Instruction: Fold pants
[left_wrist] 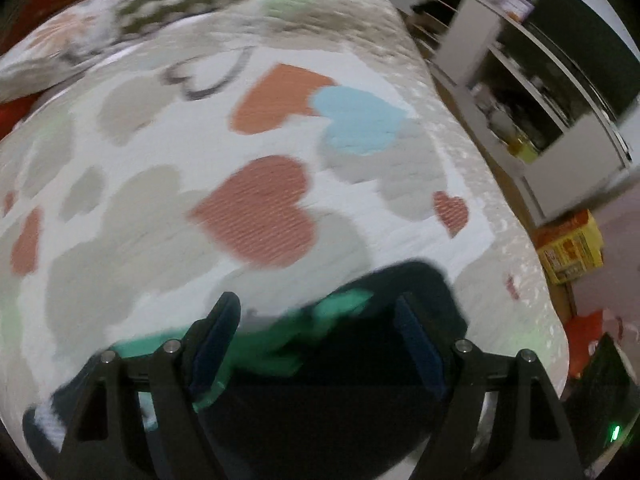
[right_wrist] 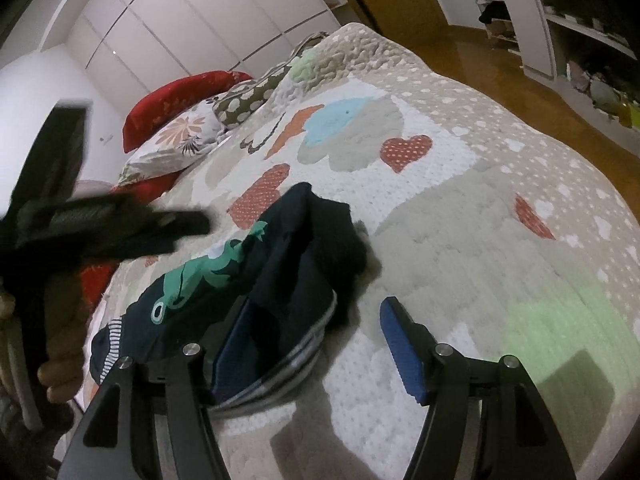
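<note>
Small dark navy pants (right_wrist: 280, 276) with a green dinosaur print and striped cuffs lie bunched on the heart-patterned bedspread (right_wrist: 460, 208). My right gripper (right_wrist: 316, 328) is open just above the bed, its left finger against the pants' striped waistband, right finger over bare quilt. In the left wrist view the pants (left_wrist: 360, 360) fill the space under and between the fingers of my open left gripper (left_wrist: 320, 316). The left gripper also shows as a blurred dark shape (right_wrist: 120, 224) above the pants' left end.
Red and floral pillows (right_wrist: 180, 128) lie at the head of the bed. White wardrobes stand behind. Wooden floor (right_wrist: 520, 68) and white shelves (right_wrist: 560, 20) are to the right. A yellow box (left_wrist: 572, 248) sits on the floor beside the bed.
</note>
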Tool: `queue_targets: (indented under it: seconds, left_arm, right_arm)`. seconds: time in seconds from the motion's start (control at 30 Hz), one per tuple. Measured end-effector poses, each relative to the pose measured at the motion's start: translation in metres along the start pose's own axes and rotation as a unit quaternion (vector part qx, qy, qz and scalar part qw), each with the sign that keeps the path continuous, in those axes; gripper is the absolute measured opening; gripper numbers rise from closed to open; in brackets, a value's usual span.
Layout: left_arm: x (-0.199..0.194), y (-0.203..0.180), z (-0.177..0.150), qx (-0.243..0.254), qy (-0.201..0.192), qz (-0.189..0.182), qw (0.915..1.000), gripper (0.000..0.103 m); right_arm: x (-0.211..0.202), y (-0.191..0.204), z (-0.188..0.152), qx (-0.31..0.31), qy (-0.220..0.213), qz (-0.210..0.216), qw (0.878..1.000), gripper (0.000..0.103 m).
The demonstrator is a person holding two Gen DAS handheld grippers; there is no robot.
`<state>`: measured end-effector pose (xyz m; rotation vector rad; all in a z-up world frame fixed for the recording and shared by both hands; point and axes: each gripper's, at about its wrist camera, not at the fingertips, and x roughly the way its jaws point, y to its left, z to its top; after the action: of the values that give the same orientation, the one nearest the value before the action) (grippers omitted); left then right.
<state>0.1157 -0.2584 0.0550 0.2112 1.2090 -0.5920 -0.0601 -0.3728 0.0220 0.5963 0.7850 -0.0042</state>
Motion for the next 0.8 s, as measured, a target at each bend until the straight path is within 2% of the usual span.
queue_targets:
  seconds: [0.2, 0.23, 0.27, 0.3, 0.33, 0.4, 0.5, 0.63, 0.8]
  left_arm:
    - [0.044, -0.025, 0.017, 0.04, 0.043, -0.015, 0.9982, 0.079]
    - [0.047, -0.026, 0.016, 0.045, 0.047, -0.017, 0.9978, 0.073]
    - [0.047, -0.027, 0.015, 0.052, 0.048, -0.026, 0.9971, 0.065]
    - [0.045, -0.028, 0.013, 0.057, 0.05, -0.043, 0.9962, 0.044]
    - [0.04, -0.027, 0.01, 0.054, 0.05, -0.06, 0.9955, 0.03]
    - [0.028, -0.023, 0.007, 0.05, 0.038, -0.064, 0.996, 0.023]
    - [0.0, -0.007, -0.003, 0.027, 0.006, -0.083, 0.9961, 0.022]
    - [-0.04, 0.043, -0.024, -0.044, -0.04, -0.118, 0.9912, 0.022]
    - [-0.075, 0.11, -0.072, -0.122, -0.078, -0.122, 0.9819, 0.022]
  right_arm:
    - [0.016, 0.011, 0.005, -0.023, 0.003, -0.004, 1.0, 0.07]
    - [0.019, 0.013, 0.005, -0.03, 0.002, -0.005, 1.0, 0.069]
    - [0.022, 0.017, 0.004, -0.04, 0.002, -0.005, 0.999, 0.057]
    - [0.024, 0.02, 0.004, -0.05, 0.004, -0.006, 0.999, 0.044]
    - [0.027, 0.022, 0.004, -0.057, 0.009, -0.008, 0.998, 0.03]
    - [0.028, 0.025, 0.006, -0.058, 0.012, 0.004, 0.998, 0.026]
    - [0.021, 0.038, 0.007, -0.07, 0.005, 0.013, 0.997, 0.024]
    - [0.009, 0.075, 0.005, -0.122, -0.004, 0.019, 0.992, 0.024]
    - [0.01, 0.13, -0.012, -0.197, 0.005, 0.021, 0.98, 0.024]
